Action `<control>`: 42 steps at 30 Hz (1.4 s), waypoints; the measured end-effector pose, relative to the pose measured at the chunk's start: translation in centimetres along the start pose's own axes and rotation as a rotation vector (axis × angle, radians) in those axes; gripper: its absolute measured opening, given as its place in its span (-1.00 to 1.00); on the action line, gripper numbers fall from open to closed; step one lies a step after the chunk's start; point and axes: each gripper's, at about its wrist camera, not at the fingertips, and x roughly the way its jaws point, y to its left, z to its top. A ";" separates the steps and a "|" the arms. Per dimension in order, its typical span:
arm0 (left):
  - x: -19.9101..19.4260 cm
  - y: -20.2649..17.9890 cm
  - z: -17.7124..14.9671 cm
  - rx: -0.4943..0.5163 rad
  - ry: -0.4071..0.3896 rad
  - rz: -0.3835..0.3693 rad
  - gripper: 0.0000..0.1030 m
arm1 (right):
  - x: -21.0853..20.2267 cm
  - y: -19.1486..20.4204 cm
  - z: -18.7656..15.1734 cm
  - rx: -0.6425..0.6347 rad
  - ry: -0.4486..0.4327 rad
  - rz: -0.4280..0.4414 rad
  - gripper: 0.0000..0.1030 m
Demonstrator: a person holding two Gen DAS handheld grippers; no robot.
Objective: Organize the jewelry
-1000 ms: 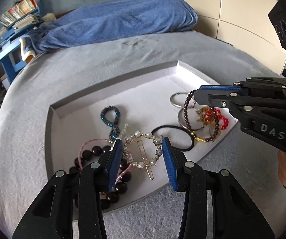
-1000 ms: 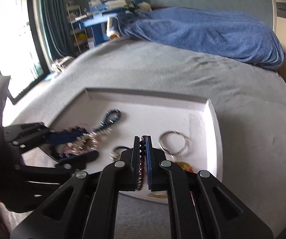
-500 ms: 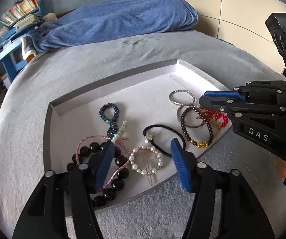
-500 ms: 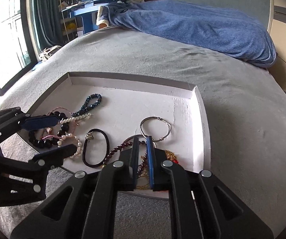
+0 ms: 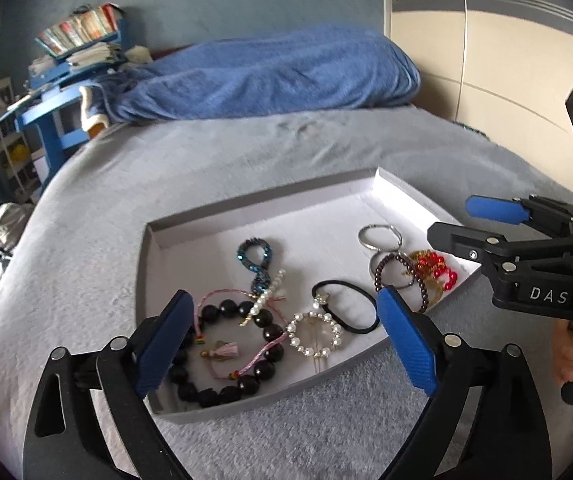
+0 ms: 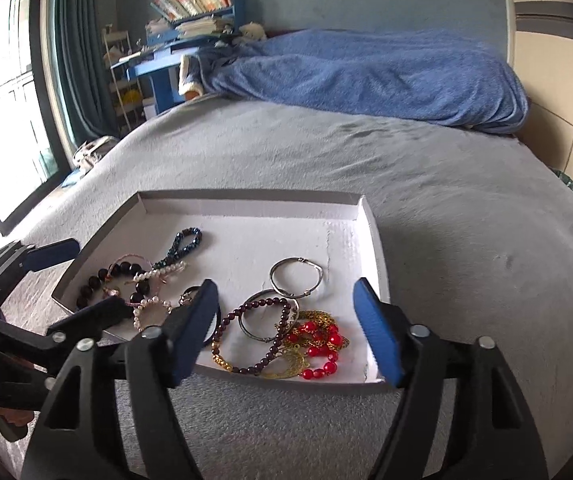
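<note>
A shallow white tray [image 5: 246, 216] [image 6: 374, 240] lies on a grey bed. In it are a pearl hair clip [image 5: 313, 334], a black bead bracelet [image 5: 230, 360], a black hair tie [image 5: 346, 304], a dark red bead bracelet [image 6: 262, 332], silver rings [image 6: 295, 277], a red and gold piece [image 6: 318, 340] and a blue bead loop [image 5: 255, 258]. My left gripper [image 5: 286, 344] is open and empty, above the tray's near edge. My right gripper [image 6: 286, 332] is open and empty, above the tray's near right corner; it also shows in the left wrist view [image 5: 462, 224].
The grey bed cover [image 6: 446, 200] spreads around the tray. A blue blanket [image 5: 270, 76] lies heaped at the far end. A blue desk with books [image 6: 190, 24] and a window [image 6: 2, 120] stand to the left. A cupboard wall [image 5: 486, 60] is on the right.
Both grippers have opened wide and pulled back from the tray. The left let go of the pearl hair clip, the right let go of the dark red bead bracelet; both now lie in the tray.
</note>
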 end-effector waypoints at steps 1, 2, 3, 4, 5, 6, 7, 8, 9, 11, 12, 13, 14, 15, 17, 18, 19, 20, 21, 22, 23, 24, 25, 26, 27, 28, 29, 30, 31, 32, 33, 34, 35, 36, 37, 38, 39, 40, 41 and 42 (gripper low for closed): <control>-0.3 0.0 -0.1 -0.003 -0.012 0.007 0.83 | -0.3 0.0 -0.2 0.001 -0.017 -0.001 0.48; -0.6 0.0 -0.3 -0.006 -0.021 0.015 0.83 | -0.5 0.0 -0.3 0.002 -0.025 -0.003 0.53; -0.9 0.1 -0.4 -0.010 -0.026 0.016 0.84 | -0.7 0.1 -0.4 0.001 -0.032 -0.005 0.56; -1.1 0.2 -0.5 -0.017 -0.028 0.013 0.84 | -0.9 0.1 -0.6 0.003 -0.036 -0.005 0.57; -1.4 0.5 -0.6 -0.031 -0.034 0.012 0.84 | -1.0 0.1 -0.7 0.005 -0.039 -0.004 0.61; -1.6 0.6 -0.8 -0.039 -0.039 0.015 0.85 | -1.2 0.1 -1.0 0.012 -0.039 -0.004 0.64; -1.8 0.7 -0.9 -0.048 -0.043 0.018 0.85 | -1.4 0.1 -1.2 0.019 -0.040 -0.003 0.64; -2.0 0.9 -1.1 -0.061 -0.048 0.026 0.85 | -1.5 0.1 -1.5 0.028 -0.043 -0.001 0.66; -2.2 1.1 -1.3 -0.074 -0.052 0.031 0.85 | -1.6 0.2 -1.7 0.034 -0.043 0.000 0.69; -2.7 1.4 -1.8 -0.098 -0.066 0.036 0.86 | -1.9 0.4 -2.4 0.046 -0.045 0.003 0.73; -2.9 1.4 -2.0 -0.104 -0.071 0.040 0.86 | -2.1 0.5 -2.8 0.049 -0.049 0.004 0.76; -3.1 1.4 -2.3 -0.109 -0.073 0.047 0.86 | -2.3 0.7 -3.1 0.049 -0.053 0.004 0.77; -3.3 1.4 -2.5 -0.112 -0.074 0.052 0.87 | -2.4 0.8 -3.4 0.051 -0.056 0.002 0.79; -3.5 1.5 -2.9 -0.118 -0.074 0.059 0.87 | -2.6 0.9 -3.7 0.053 -0.059 -0.002 0.82; -3.8 1.6 -3.5 -0.133 -0.078 0.070 0.87 | -2.9 1.1 -4.3 0.057 -0.064 -0.006 0.87; -4.1 1.6 -3.9 -0.142 -0.085 0.079 0.87 | -3.2 1.2 -4.7 0.053 -0.070 -0.014 0.89; -4.2 1.7 -4.2 -0.146 -0.089 0.087 0.87 | -3.3 1.4 -4.9 0.048 -0.074 -0.021 0.89; -4.5 1.6 -4.6 -0.151 -0.094 0.100 0.88 | -3.4 1.5 -5.1 0.043 -0.079 -0.026 0.89; -4.6 1.6 -4.8 -0.153 -0.097 0.106 0.88 | -3.6 1.6 -5.3 0.039 -0.082 -0.031 0.89; -4.8 1.6 -5.0 -0.153 -0.099 0.112 0.89 | -3.8 1.6 -5.6 0.035 -0.087 -0.034 0.89; -4.9 1.5 -5.2 -0.153 -0.100 0.117 0.89 | -4.0 1.7 -5.7 0.032 -0.094 -0.039 0.89; -5.2 1.5 -5.4 -0.154 -0.104 0.122 0.89 | -4.2 1.7 -5.7 0.029 -0.101 -0.045 0.89; -5.4 1.5 -5.6 -0.154 -0.110 0.125 0.90 | -4.4 1.8 -5.9 0.028 -0.109 -0.051 0.89; -5.6 1.4 -5.8 -0.153 -0.118 0.129 0.90 | -4.5 1.8 -6.0 0.027 -0.112 -0.053 0.89; -5.9 1.4 -6.0 -0.152 -0.130 0.136 0.90 | -4.6 1.9 -6.1 0.022 -0.113 -0.053 0.89; -6.0 1.3 -6.1 -0.153 -0.135 0.139 0.90 | -4.7 2.0 -6.3 0.015 -0.113 -0.056 0.89; -6.2 1.3 -6.2 -0.153 -0.140 0.142 0.90 | -4.7 2.2 -6.5 0.008 -0.113 -0.056 0.89; -6.4 1.3 -6.3 -0.153 -0.146 0.145 0.90 | -4.8 2.3 -6.7 0.002 -0.114 -0.055 0.89; -6.5 1.3 -6.4 -0.154 -0.149 0.146 0.90 | -5.0 2.5 -6.8 -0.007 -0.116 -0.054 0.89; -6.7 1.3 -6.5 -0.154 -0.151 0.147 0.90 | -5.1 2.7 -7.0 -0.012 -0.118 -0.054 0.89; -6.7 1.2 -6.5 -0.154 -0.152 0.148 0.90 | -5.3 2.8 -7.2 -0.018 -0.121 -0.052 0.89; -6.8 1.1 -6.6 -0.153 -0.152 0.150 0.90 | -5.4 2.9 -7.4 -0.022 -0.123 -0.051 0.89; -6.8 1.1 -6.6 -0.152 -0.150 0.150 0.90 | -5.5 3.0 -7.6 -0.026 -0.124 -0.049 0.89; -6.8 1.0 -6.6 -0.152 -0.148 0.150 0.90 | -5.6 3.0 -7.6 -0.028 -0.124 -0.048 0.89; -6.9 1.0 -6.7 -0.151 -0.149 0.149 0.90 | -5.7 3.1 -7.7 -0.032 -0.125 -0.046 0.89; -6.9 1.0 -6.6 -0.150 -0.150 0.149 0.90 | -5.8 3.3 -7.8 -0.035 -0.127 -0.044 0.89; -6.9 0.9 -6.7 -0.147 -0.151 0.149 0.90 | -5.8 3.3 -7.8 -0.036 -0.129 -0.043 0.89; -7.0 0.8 -6.7 -0.144 -0.152 0.148 0.90 | -6.0 3.3 -7.9 -0.035 -0.133 -0.041 0.89; -7.0 0.8 -6.7 -0.141 -0.152 0.147 0.90 | -6.0 3.3 -7.9 -0.033 -0.135 -0.037 0.89; -7.0 0.8 -6.7 -0.139 -0.152 0.147 0.90 | -6.1 3.2 -7.9 -0.031 -0.136 -0.035 0.89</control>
